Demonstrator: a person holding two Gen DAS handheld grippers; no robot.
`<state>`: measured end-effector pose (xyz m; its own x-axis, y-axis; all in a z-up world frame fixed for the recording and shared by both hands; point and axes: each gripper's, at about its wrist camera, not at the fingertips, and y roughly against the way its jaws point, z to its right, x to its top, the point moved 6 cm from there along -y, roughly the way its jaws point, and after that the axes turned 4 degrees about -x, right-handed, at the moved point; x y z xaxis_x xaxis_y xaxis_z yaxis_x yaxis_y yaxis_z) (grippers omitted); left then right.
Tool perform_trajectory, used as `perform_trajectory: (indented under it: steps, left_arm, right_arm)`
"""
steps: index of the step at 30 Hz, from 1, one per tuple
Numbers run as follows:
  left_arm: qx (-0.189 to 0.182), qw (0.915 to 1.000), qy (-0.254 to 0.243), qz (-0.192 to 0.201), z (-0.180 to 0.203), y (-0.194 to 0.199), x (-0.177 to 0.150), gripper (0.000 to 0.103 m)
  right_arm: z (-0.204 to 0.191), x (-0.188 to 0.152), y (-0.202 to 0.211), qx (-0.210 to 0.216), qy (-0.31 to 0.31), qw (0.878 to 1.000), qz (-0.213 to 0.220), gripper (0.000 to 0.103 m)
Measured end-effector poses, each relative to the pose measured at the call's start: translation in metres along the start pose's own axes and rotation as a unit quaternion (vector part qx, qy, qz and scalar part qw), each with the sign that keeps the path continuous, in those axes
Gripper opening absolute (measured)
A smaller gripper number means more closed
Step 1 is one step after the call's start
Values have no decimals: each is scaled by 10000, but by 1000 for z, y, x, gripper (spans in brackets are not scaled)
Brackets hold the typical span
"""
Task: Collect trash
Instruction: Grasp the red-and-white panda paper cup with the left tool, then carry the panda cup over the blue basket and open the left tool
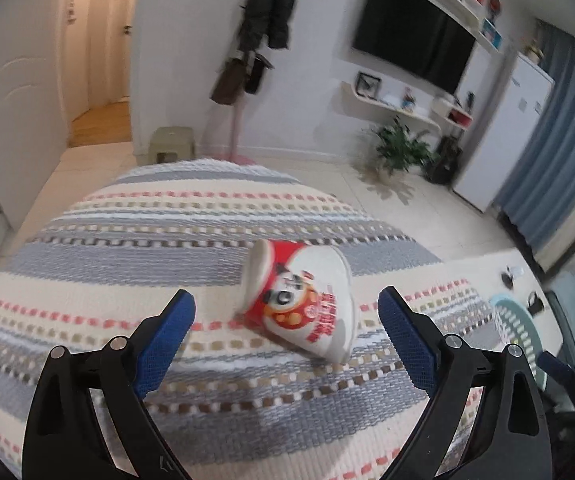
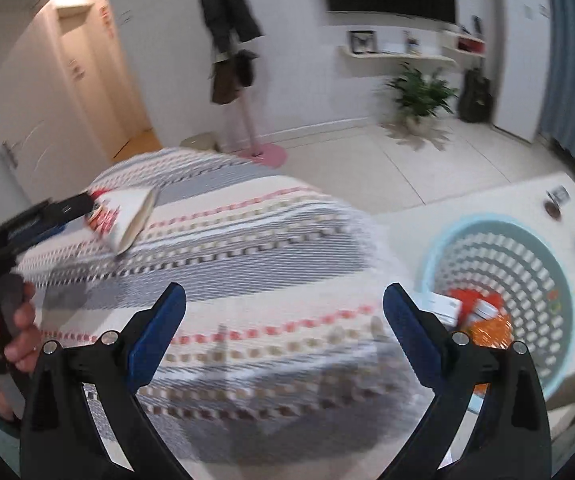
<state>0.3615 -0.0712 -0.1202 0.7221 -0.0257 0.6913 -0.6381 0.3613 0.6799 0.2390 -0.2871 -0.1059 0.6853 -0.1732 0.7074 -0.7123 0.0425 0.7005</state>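
Through the left wrist view, one white and red paper cup (image 1: 301,300) with a cartoon print is lying tipped on its side on the striped blanket (image 1: 135,248), its mouth facing left and away. The left gripper (image 1: 287,320) is standing with its jaws spread wide, and the cup is sitting ahead of and between the two blue pads (image 1: 165,340); neither pad is touching it. At the right edge, part of one pale blue slotted basket (image 1: 515,332) is showing, its contents hidden from here. The blanket, banded in grey, cream, red and brown, is covering a bed, and beyond it a pale tiled floor is running to a white wall carrying one dark television (image 1: 413,40), some shelves, one potted plant (image 1: 401,148) and a coat stand (image 1: 265,8).

Through the right wrist view, the right gripper (image 2: 285,314) is also holding its jaws wide apart, with nothing between them but blanket. The basket (image 2: 499,264) is sitting to the right beside the bed, and it is holding orange and white packaging (image 2: 483,312); the pieces are too jumbled to count. At the far left the cup (image 2: 125,218) is lying on the blanket, with the other gripper's dark tip just beside it, blurred, and a hand (image 2: 3,332) is gripping that tool's handle.
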Motion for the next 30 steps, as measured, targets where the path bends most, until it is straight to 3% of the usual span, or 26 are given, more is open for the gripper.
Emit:
perform_trajectory:
  steps: [5,9,13,16,22,30]
  left_arm:
    - [224,9984,-455,-266,14,-26,-8,91]
    - [625,9945,-686,-496,13,-44,-15,91]
    - [661,9939,-737,-496,13,-44,-15,77]
    - [768,9928,-811,-443,13,-42,-15,76]
    - [617,9942,-861,-184,32,-22,-14,76]
    - [0,9915,-1288,192,112,16,-20,76]
  right_arm:
    - [-17,-9,-15,-76,285,9996,-37,95]
    - [-15,-10,-14,20,211,9998,-34,95]
    - [-12,-9,-17,97,139,9998,-77,95]
    - [-8,-10,-14,127,51,9999,-75,95]
    - [8,-8,-8,231,-283,9993,-27,95]
    - [60,-8,23,-180,-554,9981,216,95]
